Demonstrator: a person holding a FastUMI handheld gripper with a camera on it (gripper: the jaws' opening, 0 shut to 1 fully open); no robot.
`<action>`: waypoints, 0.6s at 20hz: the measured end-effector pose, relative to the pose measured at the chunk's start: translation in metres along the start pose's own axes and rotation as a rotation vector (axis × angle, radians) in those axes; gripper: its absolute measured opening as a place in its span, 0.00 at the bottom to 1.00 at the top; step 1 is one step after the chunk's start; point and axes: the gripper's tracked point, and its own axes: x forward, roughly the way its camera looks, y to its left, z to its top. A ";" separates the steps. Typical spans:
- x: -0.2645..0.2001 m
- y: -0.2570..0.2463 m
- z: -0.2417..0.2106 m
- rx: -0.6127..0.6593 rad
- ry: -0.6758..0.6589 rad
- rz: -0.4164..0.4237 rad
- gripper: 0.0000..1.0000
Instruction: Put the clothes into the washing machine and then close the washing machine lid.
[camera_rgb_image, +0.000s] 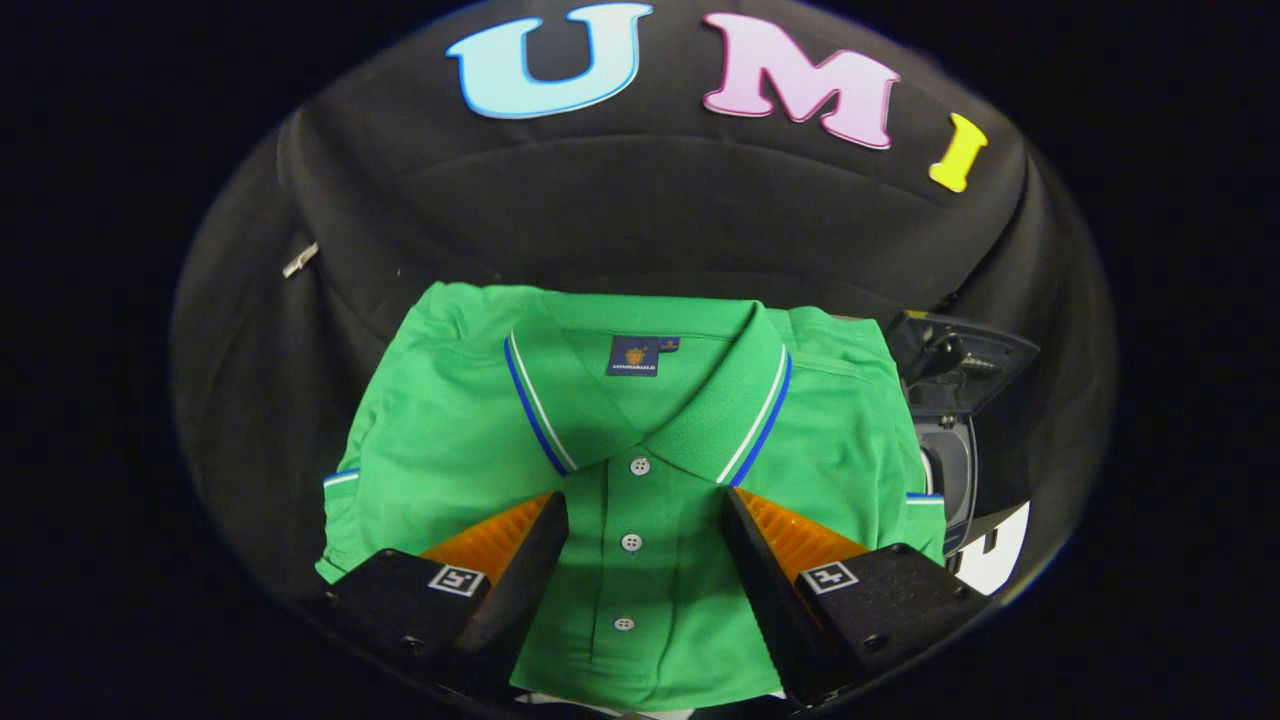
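Note:
A folded green polo shirt (450, 430) with a blue-and-white striped collar lies flat on a black cloth surface, collar pointing away from me. My gripper (645, 500) hovers open over it, one finger on each side of the button placket, tips just below the collar points. Whether the fingers touch the fabric I cannot tell. To the right of the shirt stands a small washing machine (950, 440) with its dark lid (960, 360) raised.
Black cloth (300, 400) covers the surface around the shirt and rises as the wall behind it. A white patch (995, 555) shows beside the washing machine, beyond the right finger.

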 end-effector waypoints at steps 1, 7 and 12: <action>-0.003 0.000 -0.001 0.013 0.015 -0.001 0.97; -0.001 -0.022 0.008 0.038 -0.004 -0.021 0.42; -0.006 -0.021 0.007 0.058 -0.071 0.038 0.15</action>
